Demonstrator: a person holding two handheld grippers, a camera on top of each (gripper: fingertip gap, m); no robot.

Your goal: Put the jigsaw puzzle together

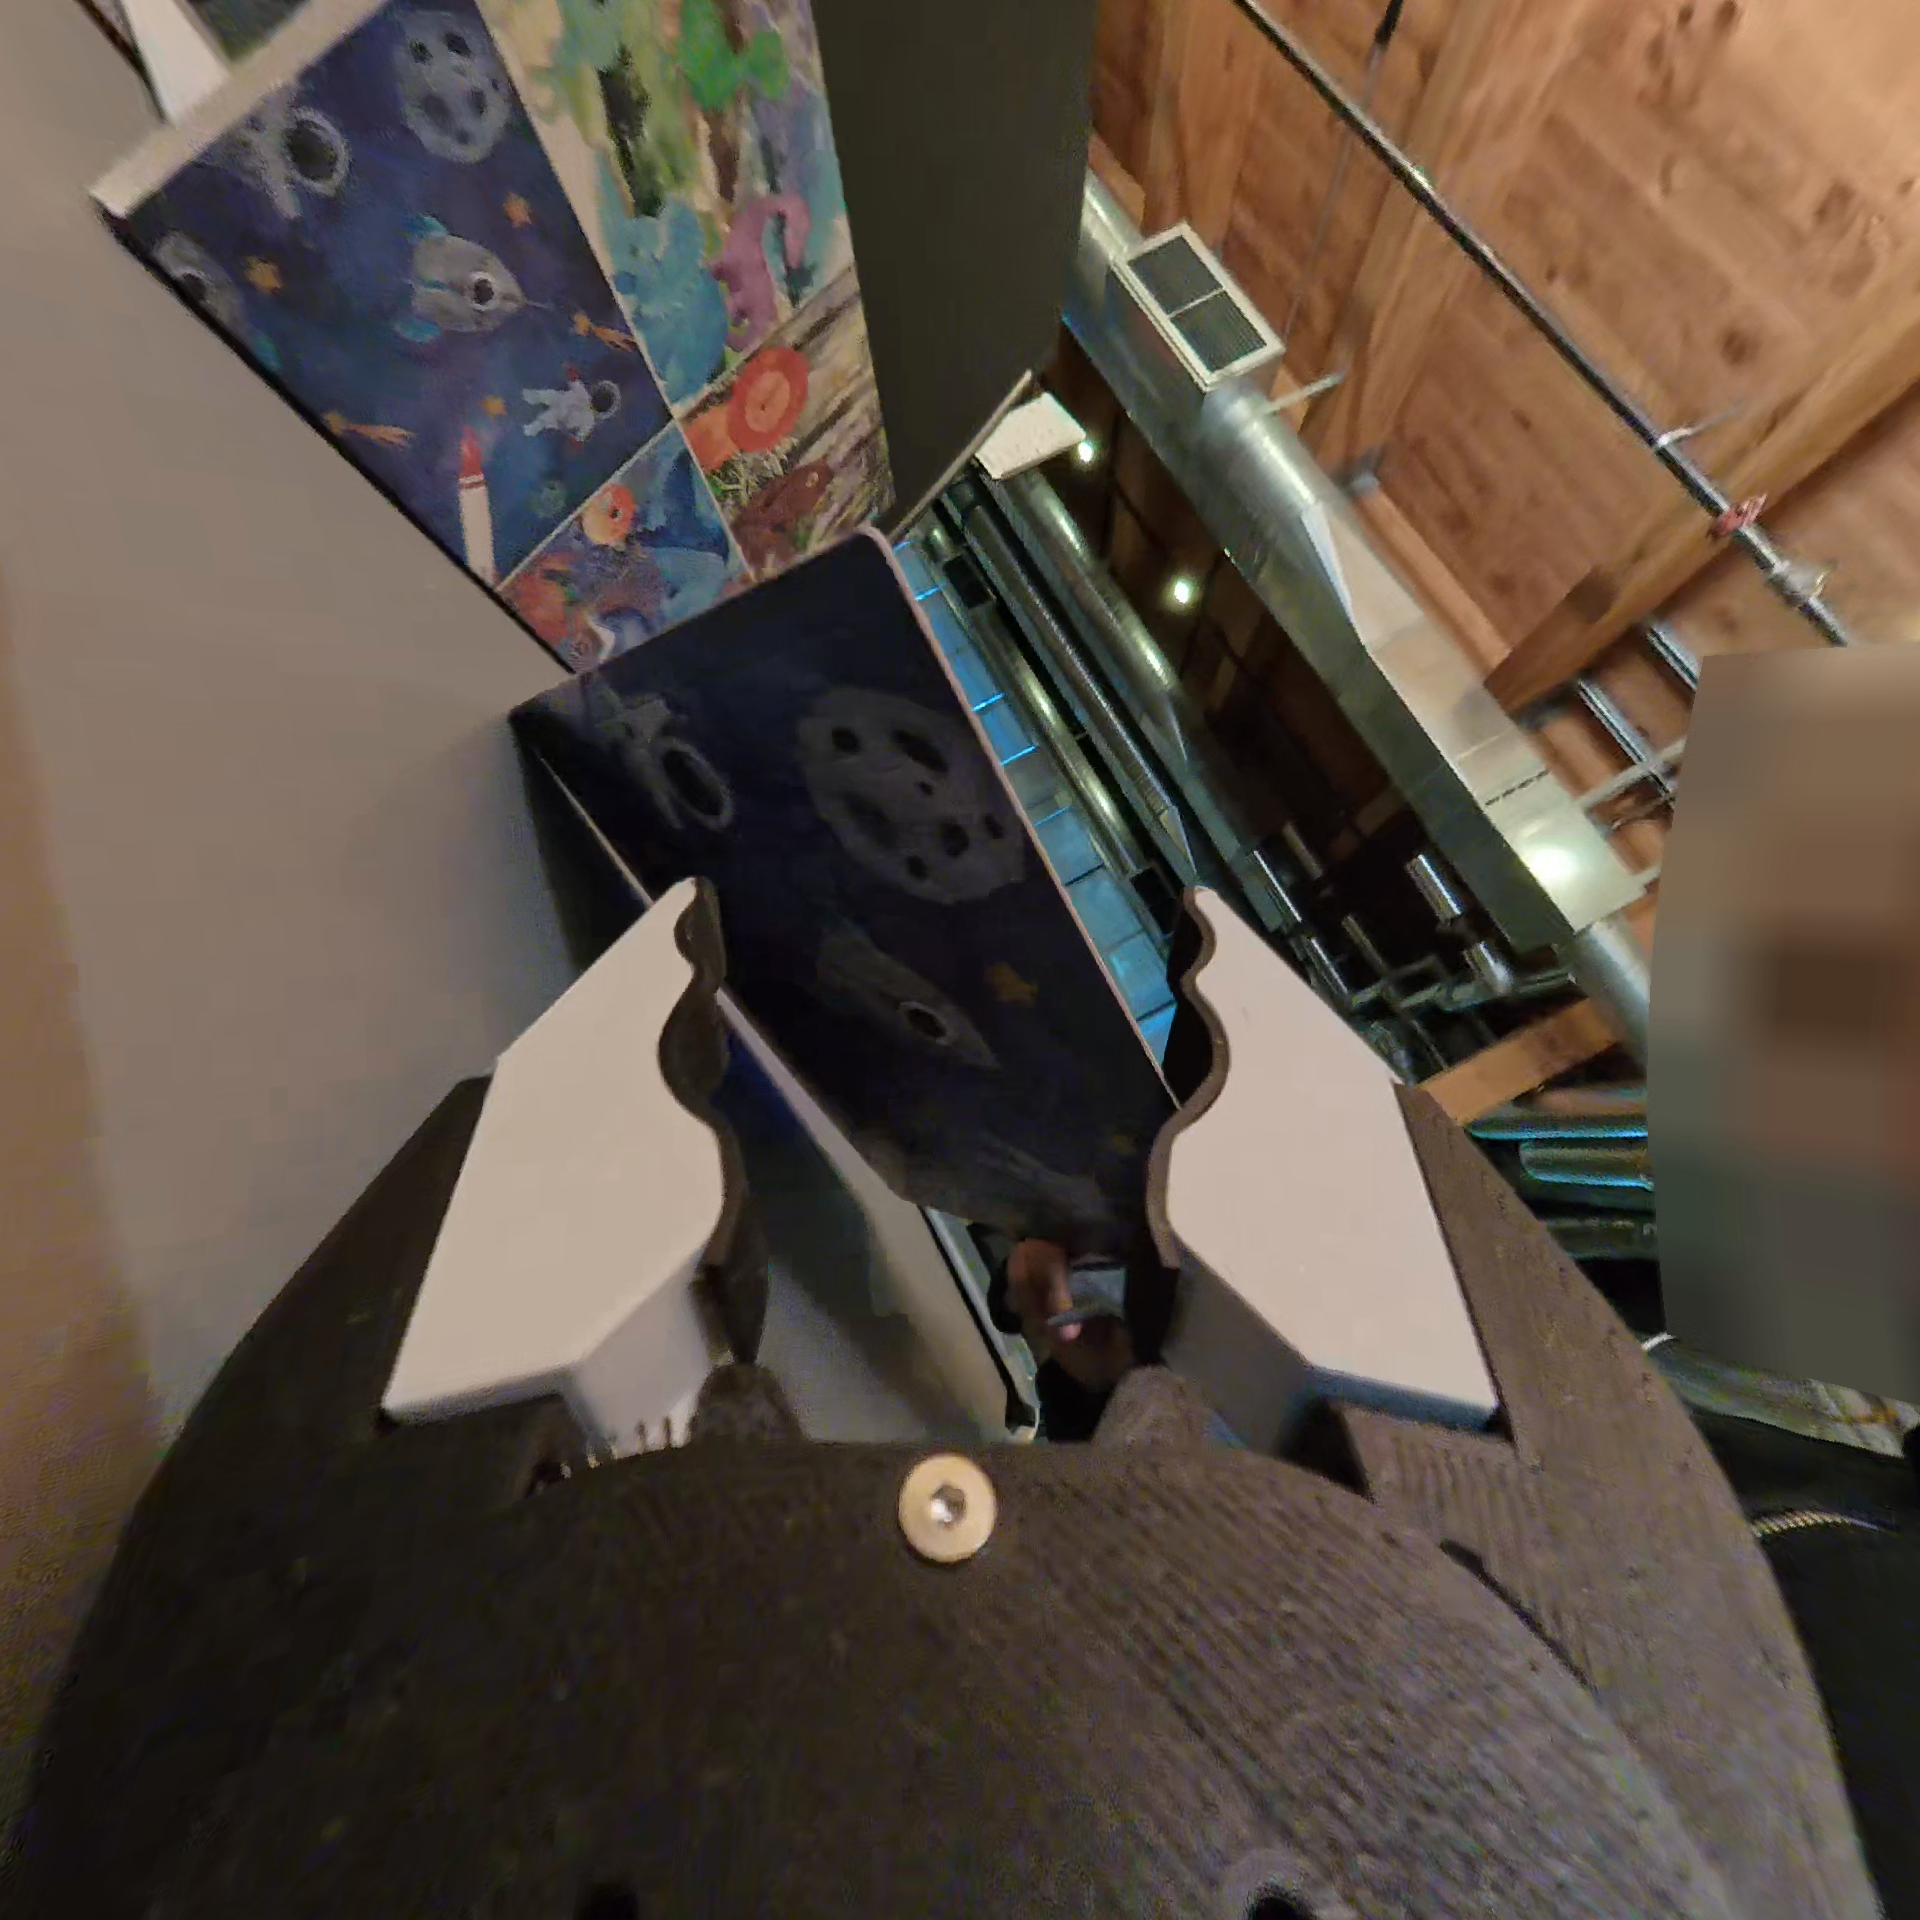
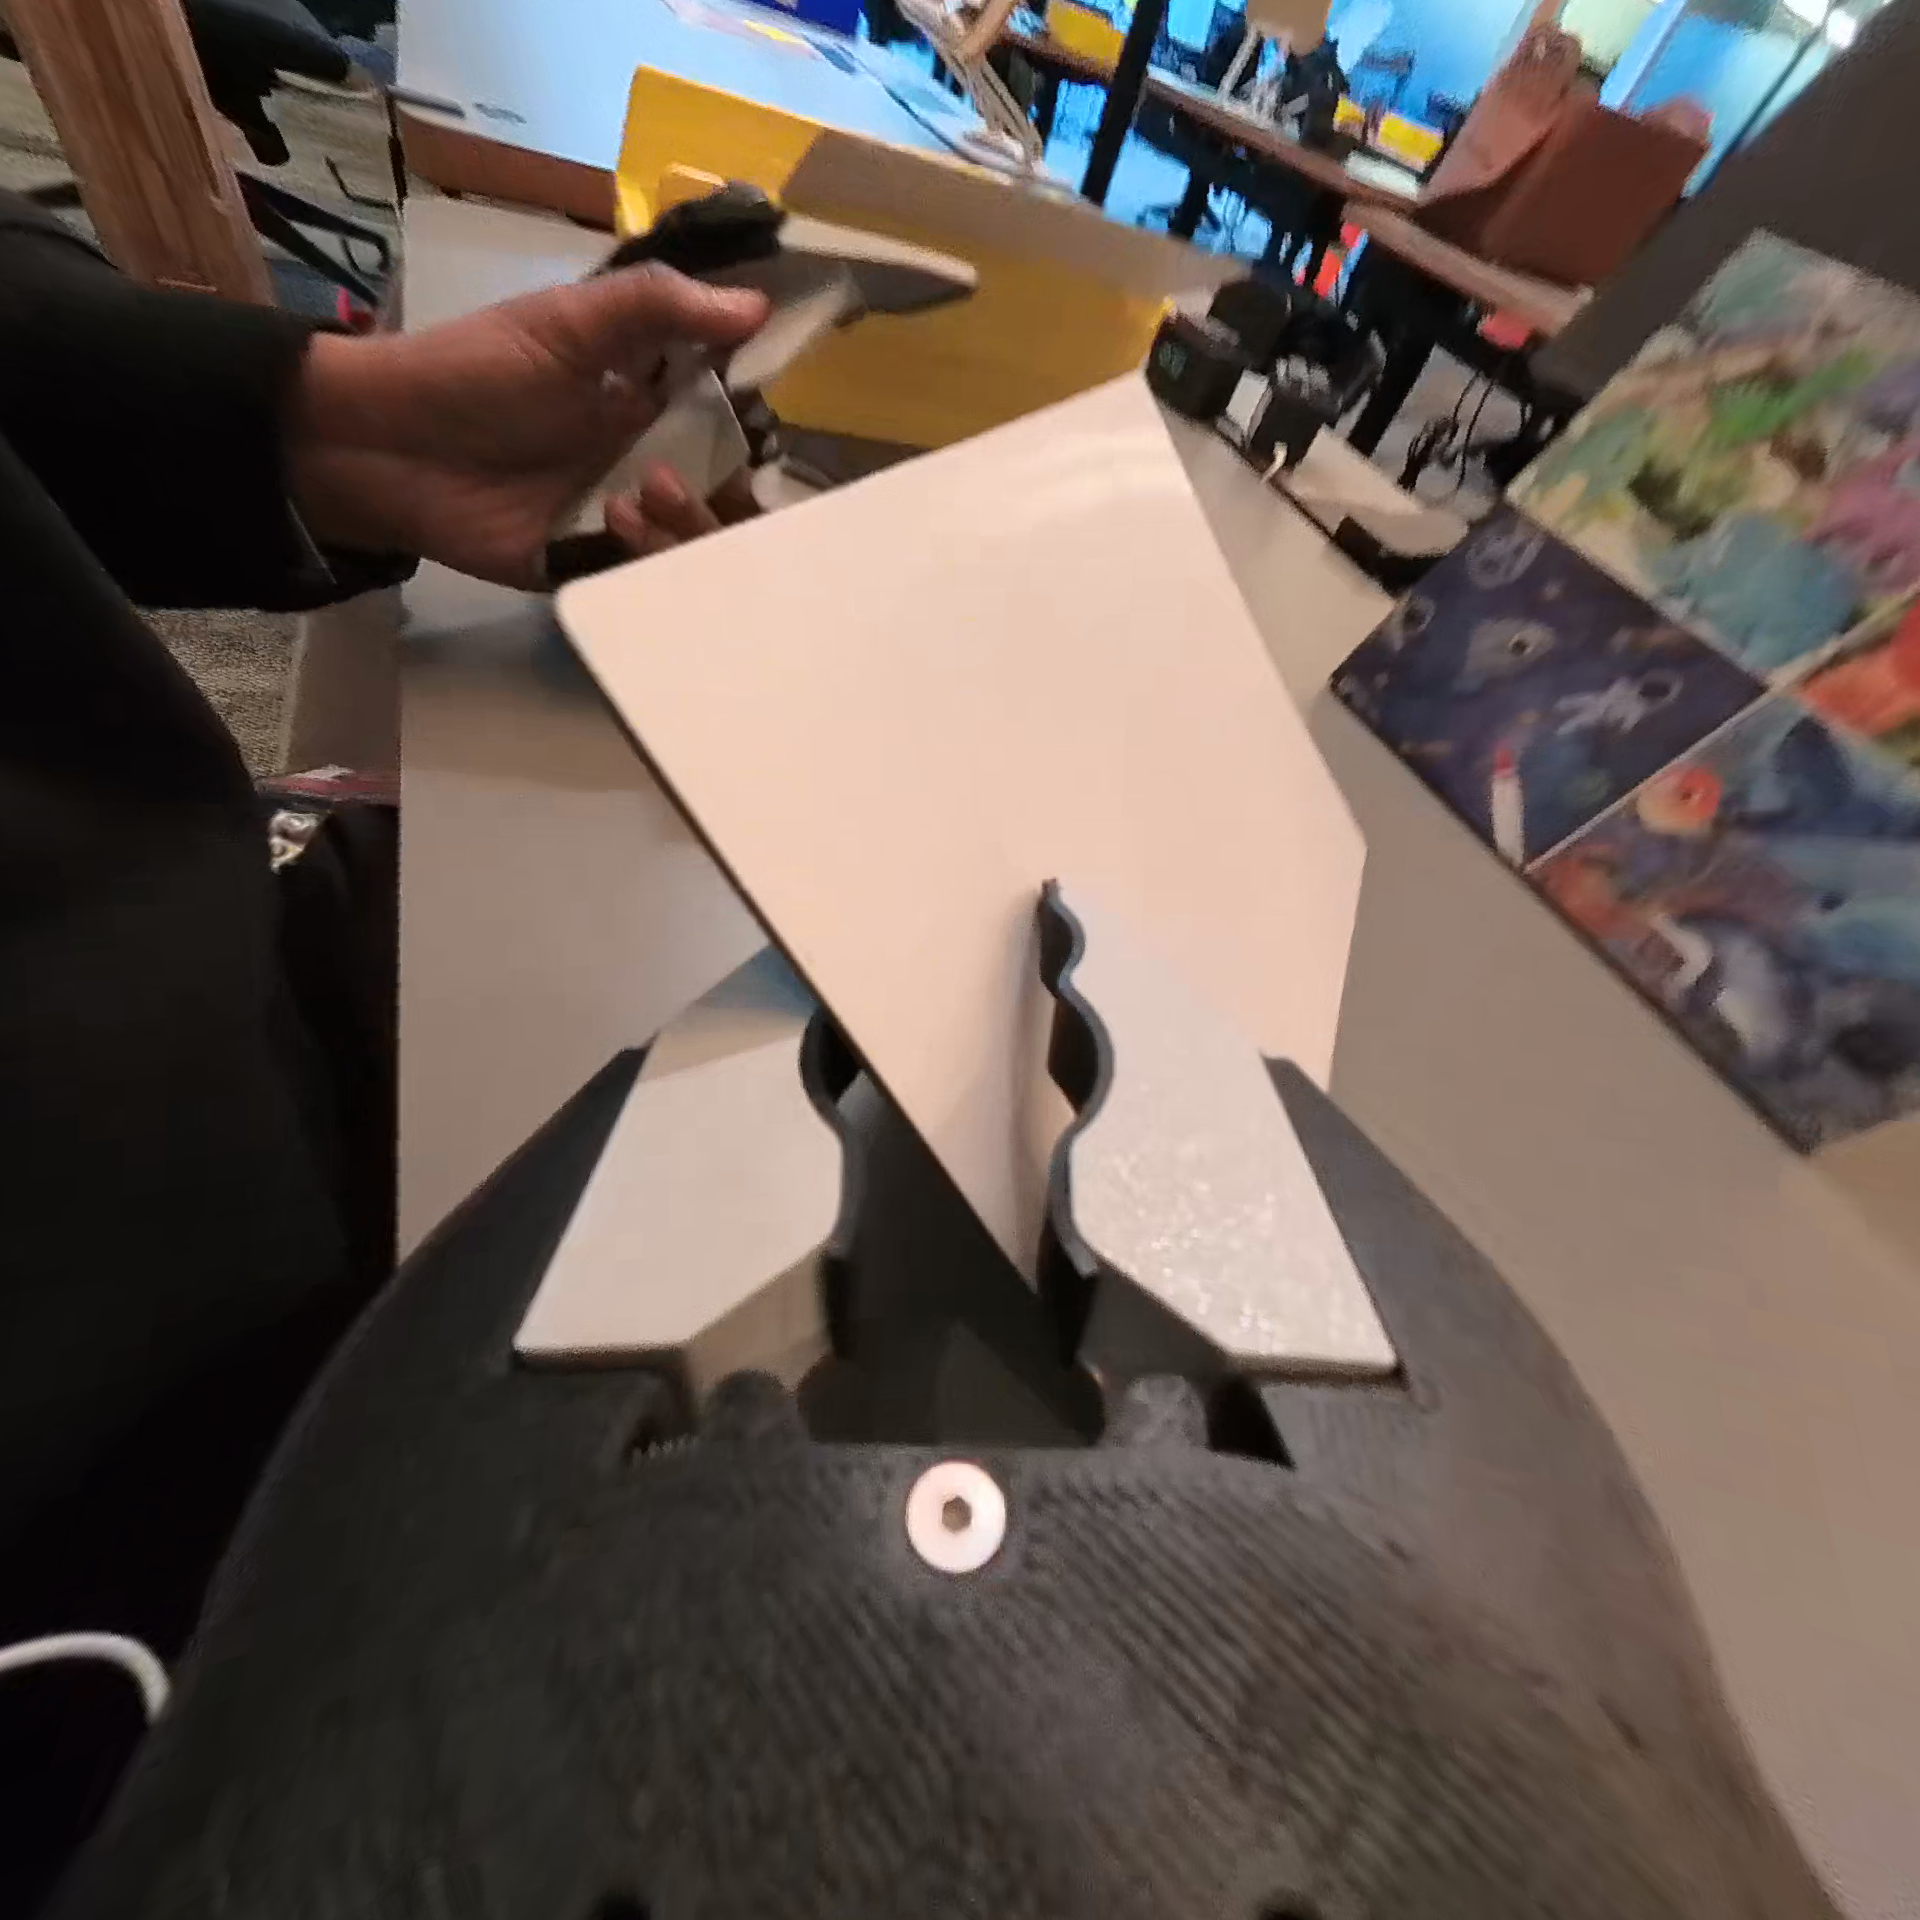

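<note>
Black, rough plastic of the right gripper (image 2: 935, 1049) fills the bottom of its view, and its jaws pinch the lower corner of a white card (image 2: 966, 707), plain side toward the camera, tilted up and to the left above the pale bench (image 2: 1558, 1195). To the right on the bench lies the puzzle box (image 2: 1704, 717), its lid printed with a dark space scene, sea creatures and bright animals. Beyond the card stand a yellow box (image 2: 935, 353) and, farther off, dark tables and a brown chair (image 2: 1548, 177).

At upper left of that view a hand (image 2: 499, 416) in a black sleeve (image 2: 145, 416) grips the handle of the left gripper (image 1: 945, 987), which points away and clamps another flat white sheet (image 2: 966, 223). Motion blur softens this part.

From the left wrist camera, that gripper is tipped steeply upward, toward a wooden ceiling (image 1: 1558, 260) and a silver air duct (image 1: 1299, 582). Its jaws are set a little apart, with a dark space-printed card (image 1: 831, 883) standing between them; I cannot tell whether both pads press it. The puzzle box (image 1: 499, 312) shows behind, partly hidden by a dark post (image 1: 945, 229).
</note>
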